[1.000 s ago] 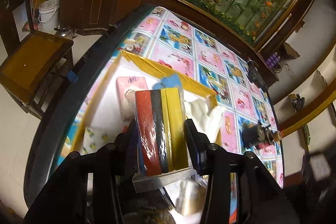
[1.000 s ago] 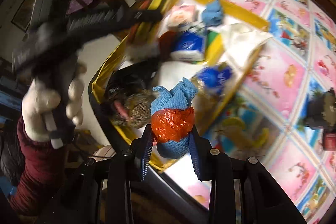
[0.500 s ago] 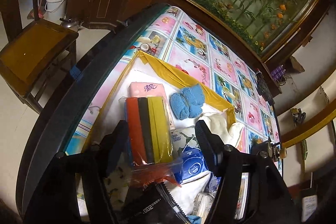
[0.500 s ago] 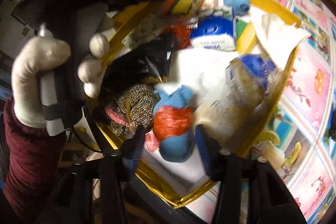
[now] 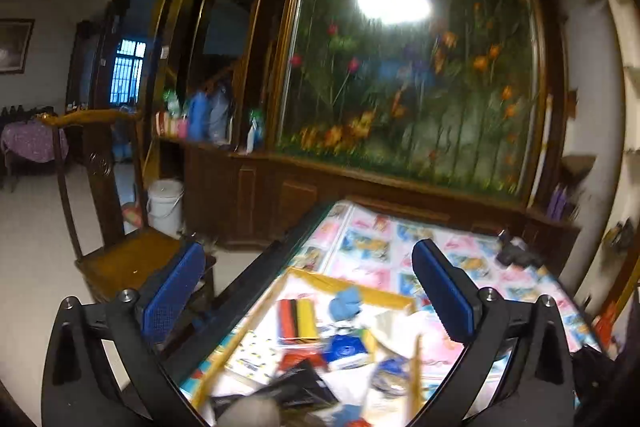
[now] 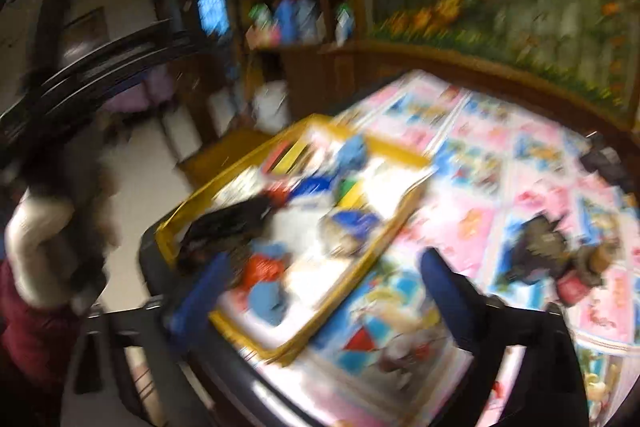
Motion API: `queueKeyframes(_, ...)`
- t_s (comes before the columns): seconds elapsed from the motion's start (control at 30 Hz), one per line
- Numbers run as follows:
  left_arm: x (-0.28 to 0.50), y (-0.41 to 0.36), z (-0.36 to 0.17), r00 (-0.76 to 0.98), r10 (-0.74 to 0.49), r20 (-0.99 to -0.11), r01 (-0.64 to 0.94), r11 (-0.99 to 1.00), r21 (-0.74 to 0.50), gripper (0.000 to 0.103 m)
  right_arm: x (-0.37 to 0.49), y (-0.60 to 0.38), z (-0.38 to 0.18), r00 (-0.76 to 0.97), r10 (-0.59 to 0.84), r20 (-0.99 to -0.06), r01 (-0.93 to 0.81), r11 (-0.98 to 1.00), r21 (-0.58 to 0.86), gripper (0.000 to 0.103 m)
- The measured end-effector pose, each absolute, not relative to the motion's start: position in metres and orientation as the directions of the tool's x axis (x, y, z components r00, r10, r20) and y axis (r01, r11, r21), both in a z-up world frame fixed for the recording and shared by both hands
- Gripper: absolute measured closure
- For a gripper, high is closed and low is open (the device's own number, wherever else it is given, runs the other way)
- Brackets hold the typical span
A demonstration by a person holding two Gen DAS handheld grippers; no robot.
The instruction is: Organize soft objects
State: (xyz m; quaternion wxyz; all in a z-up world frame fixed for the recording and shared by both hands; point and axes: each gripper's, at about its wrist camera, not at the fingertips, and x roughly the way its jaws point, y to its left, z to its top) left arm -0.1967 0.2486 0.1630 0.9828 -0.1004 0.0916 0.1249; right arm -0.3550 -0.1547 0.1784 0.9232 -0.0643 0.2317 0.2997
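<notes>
A: On the left side, what did the left hand-held gripper (image 5: 308, 291) do at that moment?

B: Its jaws stood fully spread and nothing was between them. They had just been opening. A second earlier they pinched the striped sponge pack (image 5: 297, 319); now that pack lay in the yellow-edged tray (image 5: 352, 285) on the counter (image 5: 472, 269), near the tray's far rim, with the blue cloth (image 5: 346, 307) just beside it.

A: And more to the right?

B: The right hand-held gripper (image 6: 324, 287) was also wide open and empty, and its jaws had just been opening too. Earlier it held the blue bundle with the red wrap (image 6: 266, 285). Now this bundle rested in the near part of the tray (image 6: 400, 155), below and between the open fingers but not touched by them. The right view was very blurred, so I cannot tell the smaller things there.

A: So which step was in hand?

B: I judge that both soft things were released into the tray and both hands were pulling away; the cameras looked more at the room than one second before.

A: What did the next move call for?

B: Probably to find a soft thing outside the tray. I saw only a dark object (image 6: 536, 247) on the counter to the right, and I cannot say it is soft.
</notes>
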Motion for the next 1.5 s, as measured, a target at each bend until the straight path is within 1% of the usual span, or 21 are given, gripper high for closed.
queueKeyframes(0.03, -0.198, 0.245, 0.16, 0.949, 0.216, -0.229, -0.261, 0.948, -0.185, 0.0, -0.361, -0.16, 0.175, 0.747, 0.492, -0.447, -0.551, 0.834, -0.002, 0.0)
queueKeyframes(0.1, -0.193, 0.237, 0.152, 0.931, 0.165, -0.326, -0.236, 0.952, -0.194, 0.0, -0.365, -0.165, 0.165, 0.761, 0.454, -0.463, -0.521, 0.853, -0.018, 0.0)
queueKeyframes(0.13, -0.19, 0.234, 0.149, 0.915, 0.164, -0.37, -0.247, 0.951, -0.188, 0.0, -0.366, -0.168, 0.16, 0.757, 0.448, -0.477, -0.515, 0.857, -0.013, 0.0)
queueKeyframes(0.17, -0.187, 0.23, 0.147, 0.891, 0.196, -0.41, -0.283, 0.945, -0.164, 0.0, -0.368, -0.171, 0.156, 0.751, 0.446, -0.486, -0.51, 0.86, 0.001, 0.0)
queueKeyframes(0.2, -0.187, 0.225, 0.146, 0.872, 0.235, -0.43, -0.318, 0.939, -0.132, 0.0, -0.37, -0.176, 0.154, 0.748, 0.451, -0.487, -0.505, 0.863, 0.024, 0.0)
queueKeyframes(0.27, -0.19, 0.214, 0.147, 0.852, 0.306, -0.426, -0.371, 0.925, -0.078, 0.0, -0.375, -0.185, 0.151, 0.739, 0.463, -0.489, -0.502, 0.863, 0.059, 0.0)
queueKeyframes(0.33, -0.191, 0.206, 0.147, 0.835, 0.334, -0.438, -0.394, 0.918, -0.05, 0.0, -0.379, -0.189, 0.152, 0.742, 0.463, -0.485, -0.5, 0.864, 0.061, 0.0)
queueKeyframes(0.43, -0.19, 0.2, 0.145, 0.818, 0.332, -0.47, -0.395, 0.918, -0.038, 0.0, -0.38, -0.187, 0.161, 0.751, 0.459, -0.475, -0.499, 0.865, 0.047, 0.0)
queueKeyframes(0.77, -0.185, 0.212, 0.122, 0.772, 0.331, -0.542, -0.414, 0.91, -0.033, 0.0, -0.383, -0.172, 0.153, 0.738, 0.464, -0.491, -0.52, 0.854, 0.025, 0.0)
queueKeyframes(1.5, -0.179, 0.233, 0.103, 0.739, 0.332, -0.587, -0.446, 0.894, -0.055, 0.0, -0.376, -0.129, 0.134, 0.706, 0.44, -0.555, -0.543, 0.839, -0.026, 0.0)
